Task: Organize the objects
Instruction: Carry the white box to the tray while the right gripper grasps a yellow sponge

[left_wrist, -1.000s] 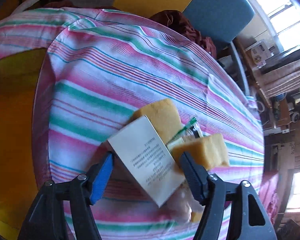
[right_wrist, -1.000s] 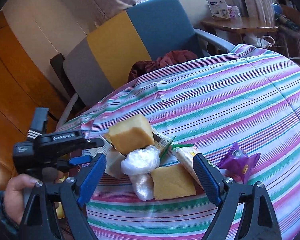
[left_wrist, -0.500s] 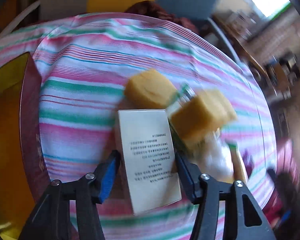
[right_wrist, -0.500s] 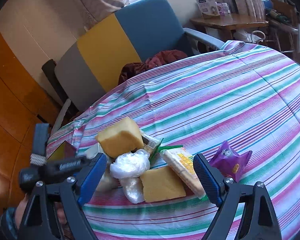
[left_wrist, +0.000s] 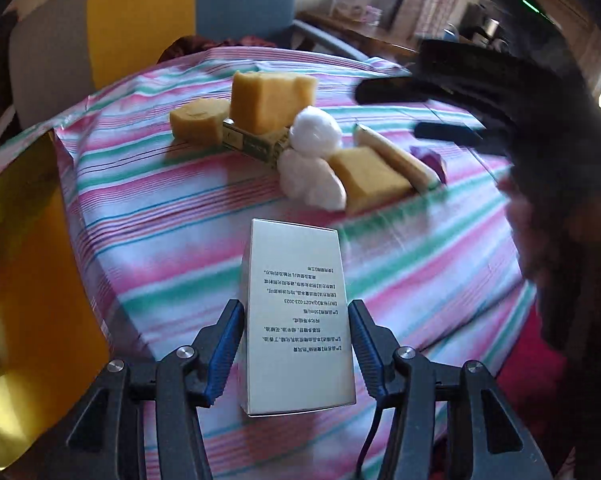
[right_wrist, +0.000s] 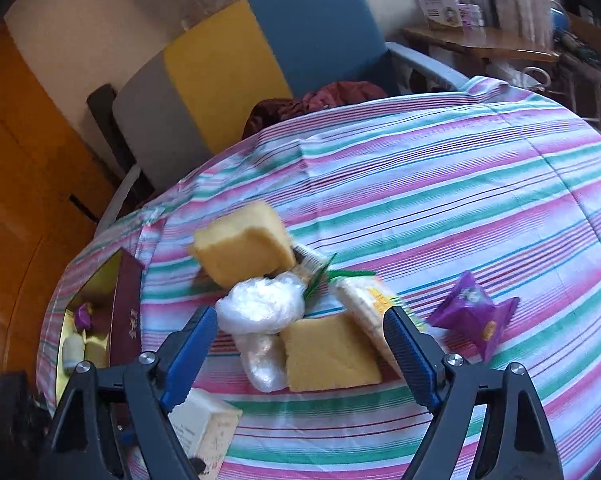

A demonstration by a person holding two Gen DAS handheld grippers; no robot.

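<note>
The left tool (left_wrist: 296, 344), closing on the white carton (left_wrist: 296, 320) whose long axis runs straight ahead between its pads, has the gold-lined box (left_wrist: 16, 240) to its left

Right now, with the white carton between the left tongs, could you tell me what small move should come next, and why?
Probably carry the white carton sideways to the open red box at the table's edge. The left tongs are closing, their pads flanking the carton. The box already holds small items, while sponges and packets lie piled on the striped cloth.
</note>
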